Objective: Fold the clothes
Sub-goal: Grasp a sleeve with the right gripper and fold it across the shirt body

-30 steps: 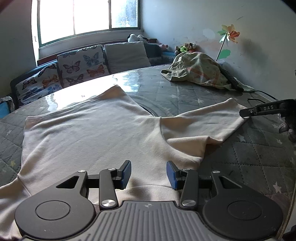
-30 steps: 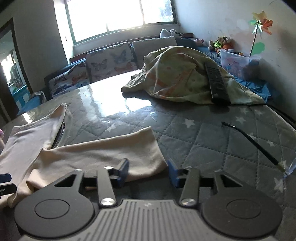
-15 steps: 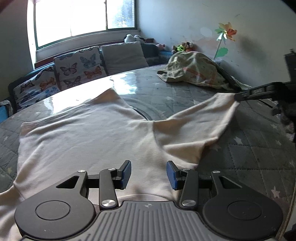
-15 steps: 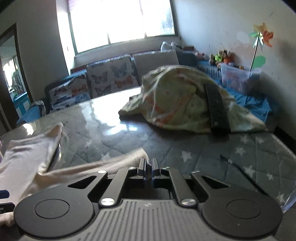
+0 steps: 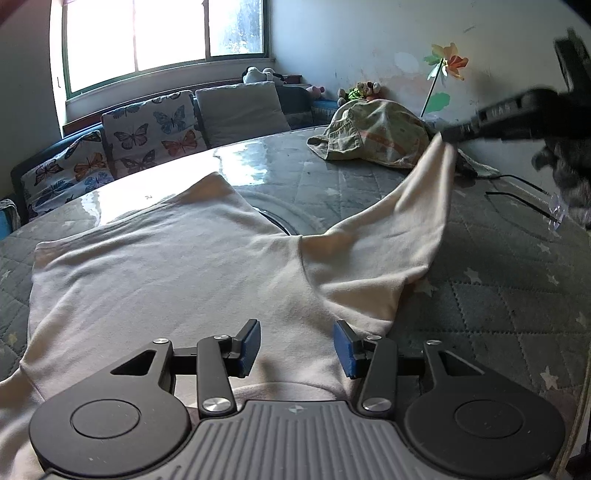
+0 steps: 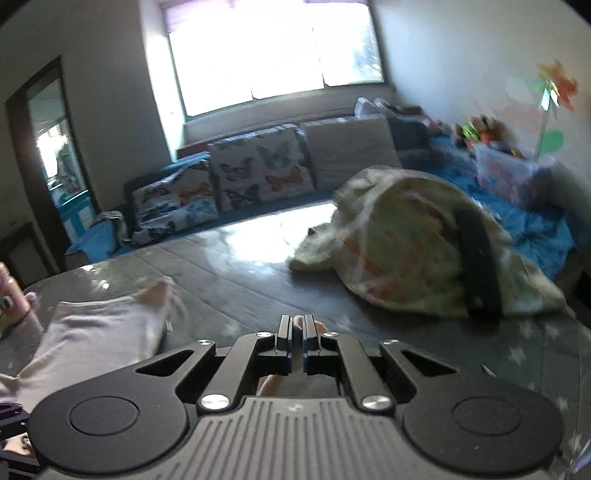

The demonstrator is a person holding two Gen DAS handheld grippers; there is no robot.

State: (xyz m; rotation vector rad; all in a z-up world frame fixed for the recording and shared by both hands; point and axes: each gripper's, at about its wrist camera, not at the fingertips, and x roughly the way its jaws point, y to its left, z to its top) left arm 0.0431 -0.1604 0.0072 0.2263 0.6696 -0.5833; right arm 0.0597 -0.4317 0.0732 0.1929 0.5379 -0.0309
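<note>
- Sunlit room: a bright window [image 5: 166, 33] sits behind a sofa with butterfly cushions [image 5: 147, 136], and a grey quilted bench [image 5: 498, 295] with a star print carries the clothes.
- Left gripper [image 5: 296, 347] hangs low over the near edge of the bench, its jaws spread wide with nothing between the blue pads [image 5: 252, 345]; cream cloth lies just beneath them.
- Right gripper [image 6: 296, 349] has its jaws pressed together on a thin fold of cream fabric; in the left wrist view the same tool shows at the upper right, blurred, pinching the end of the sleeve [image 5: 406, 221].
- Shirt [image 5: 155, 280], cream and long-sleeved, lies spread flat across the near left part of the bench, its body smooth and its far corner pointing toward the sofa.
- That sleeve rises off the bench from the shoulder toward the right edge, hanging taut in a slack curve up to the pinching jaws.
- Past the sleeve, at the far right edge of the bench, a second, patterned greenish garment [image 5: 373, 136] sits in a heap, with a dark remote [image 6: 478, 258] lying over it.
- A thin black cable [image 5: 517, 199] runs along the right edge of the bench.
- Against the right wall stands a paper pinwheel [image 5: 448, 62], with small plush toys [image 5: 364, 90] beside it.
- Part of a hand [image 6: 14, 299] shows at the left edge of the right wrist view.
</note>
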